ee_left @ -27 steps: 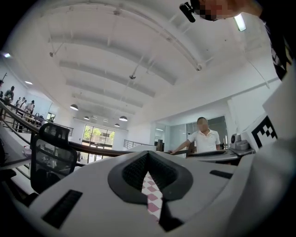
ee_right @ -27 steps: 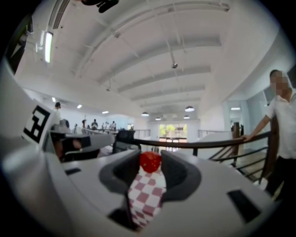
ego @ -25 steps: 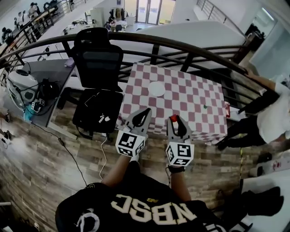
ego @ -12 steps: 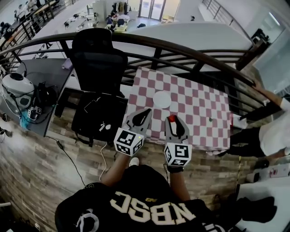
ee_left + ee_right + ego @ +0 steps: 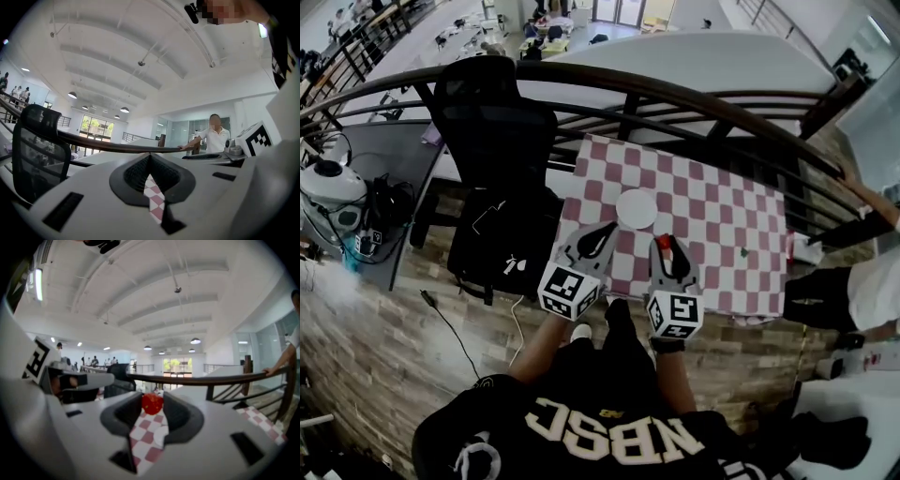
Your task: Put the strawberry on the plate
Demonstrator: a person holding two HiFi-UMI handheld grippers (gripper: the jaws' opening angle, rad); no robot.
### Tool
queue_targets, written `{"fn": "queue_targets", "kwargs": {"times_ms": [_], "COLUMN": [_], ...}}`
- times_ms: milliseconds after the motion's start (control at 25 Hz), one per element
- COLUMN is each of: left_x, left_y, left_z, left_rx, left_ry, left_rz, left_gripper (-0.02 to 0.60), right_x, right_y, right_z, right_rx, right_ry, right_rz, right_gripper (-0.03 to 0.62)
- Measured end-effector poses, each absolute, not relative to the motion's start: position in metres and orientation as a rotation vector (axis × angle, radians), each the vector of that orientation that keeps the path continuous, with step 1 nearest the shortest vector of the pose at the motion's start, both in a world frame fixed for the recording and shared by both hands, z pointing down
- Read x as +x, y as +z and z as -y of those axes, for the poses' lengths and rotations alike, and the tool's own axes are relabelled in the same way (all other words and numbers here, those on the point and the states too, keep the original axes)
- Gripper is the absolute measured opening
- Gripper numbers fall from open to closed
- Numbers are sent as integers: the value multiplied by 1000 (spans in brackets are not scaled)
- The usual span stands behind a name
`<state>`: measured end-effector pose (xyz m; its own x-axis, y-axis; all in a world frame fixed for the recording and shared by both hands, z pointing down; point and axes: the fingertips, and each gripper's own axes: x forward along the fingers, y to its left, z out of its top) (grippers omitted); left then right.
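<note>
Strawberry (image 5: 152,403) clamped between the jaw tips of the right gripper (image 5: 666,246), over the checked bench (image 5: 722,225) and near the white plate (image 5: 636,208). Left gripper (image 5: 600,240): jaws together, holding nothing.

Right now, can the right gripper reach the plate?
Likely yes: the right gripper, shut on the strawberry, hangs over the checkered table, and the plate lies just ahead with nothing between.
</note>
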<state>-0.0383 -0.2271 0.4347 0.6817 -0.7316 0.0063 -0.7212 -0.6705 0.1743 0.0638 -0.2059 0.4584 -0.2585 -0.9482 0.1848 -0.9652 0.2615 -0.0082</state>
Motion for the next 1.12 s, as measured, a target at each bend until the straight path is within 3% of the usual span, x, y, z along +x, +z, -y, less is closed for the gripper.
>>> {"fn": "queue_targets", "kwargs": {"times_ms": [640, 1120], "left_x": [9, 15], "left_y": [550, 633], "left_z": [357, 394], "left_rx": [2622, 2549], "left_ry": [262, 484], "left_rz": [1180, 1139], "left_gripper": [14, 14], "right_x": [177, 108], "right_y": [579, 709], "right_z": [345, 399], "right_rx": [1393, 549], "right_ry": [235, -40], "right_rz": [2233, 2195], "right_gripper": [149, 149]}}
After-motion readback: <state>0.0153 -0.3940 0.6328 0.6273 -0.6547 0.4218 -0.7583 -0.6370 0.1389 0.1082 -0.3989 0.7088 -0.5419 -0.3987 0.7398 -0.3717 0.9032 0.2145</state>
